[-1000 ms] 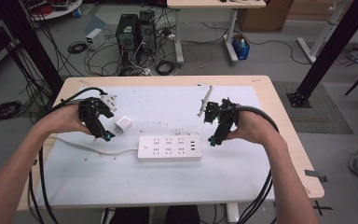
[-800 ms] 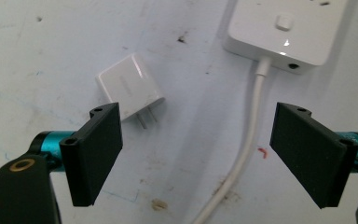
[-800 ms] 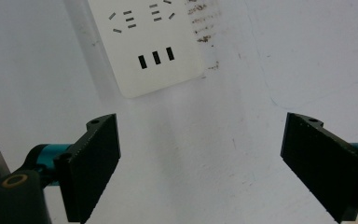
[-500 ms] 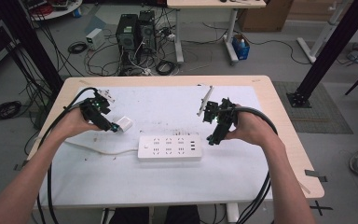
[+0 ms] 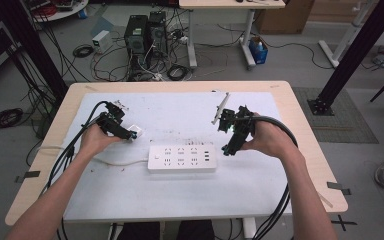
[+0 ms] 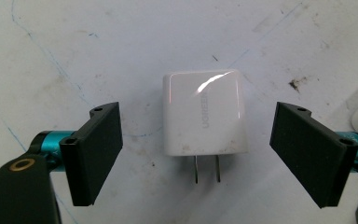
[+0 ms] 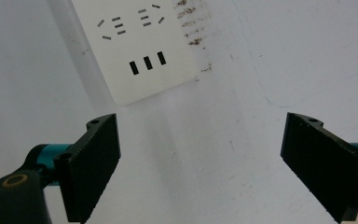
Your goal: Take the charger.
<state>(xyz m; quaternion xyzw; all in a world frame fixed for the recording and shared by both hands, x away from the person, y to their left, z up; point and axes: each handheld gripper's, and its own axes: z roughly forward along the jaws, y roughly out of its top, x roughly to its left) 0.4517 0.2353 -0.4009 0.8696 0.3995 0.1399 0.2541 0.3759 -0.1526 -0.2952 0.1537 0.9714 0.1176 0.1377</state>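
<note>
A white wall charger (image 6: 203, 113) with two flat prongs lies flat on the white table sheet; it also shows as the small white charger (image 5: 135, 132) at the left of the high view. My left gripper (image 6: 200, 154) hovers over it, open, one jaw on each side and neither touching. A white power strip (image 5: 182, 158) lies mid-table, its cord running left. My right gripper (image 7: 200, 168) is open just beyond the right end of the power strip (image 7: 137, 46), with nothing between its jaws. In the high view the left gripper (image 5: 125, 134) and right gripper (image 5: 228, 148) are each held in a hand.
A small white plate with a metal bracket (image 5: 220, 110) lies behind the right hand. Black cables (image 5: 277, 125) trail from both grippers off the table's near edge. Dark smudges mark the sheet (image 7: 193, 35) beside the strip.
My left gripper has moved right and toward the charger, now straddling it. The right gripper has stayed put by the strip's end.
</note>
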